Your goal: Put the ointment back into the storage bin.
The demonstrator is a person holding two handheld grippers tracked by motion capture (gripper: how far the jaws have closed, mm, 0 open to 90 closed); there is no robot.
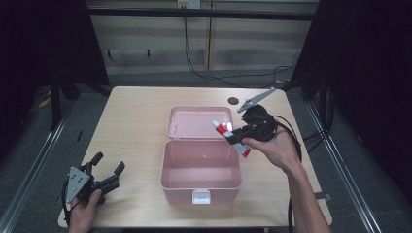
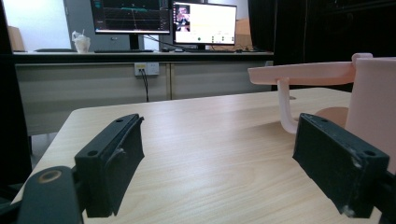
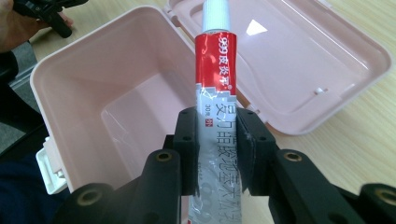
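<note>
Tube of ointment, red-and-silver with a white cap (image 1: 232, 136), sat pinched in the right gripper (image 1: 243, 133) above the right rim of the open pink plastic box (image 1: 200, 187), high view. Left gripper (image 1: 108, 171) rested at the table's (image 1: 136, 116) near-left corner, jaws spread, empty.

Left gripper view: jaws wide apart over bare wood, box lid (image 2: 303, 73) off to the right.

Right gripper view: jaws pinched the tube (image 3: 215, 79) mid-body, cap pointing over the box cavity (image 3: 116, 107). Risk: the foil body looked slick and soft, so it could slide out or land on the lid.

Count: one tube, one box, two grippers.
</note>
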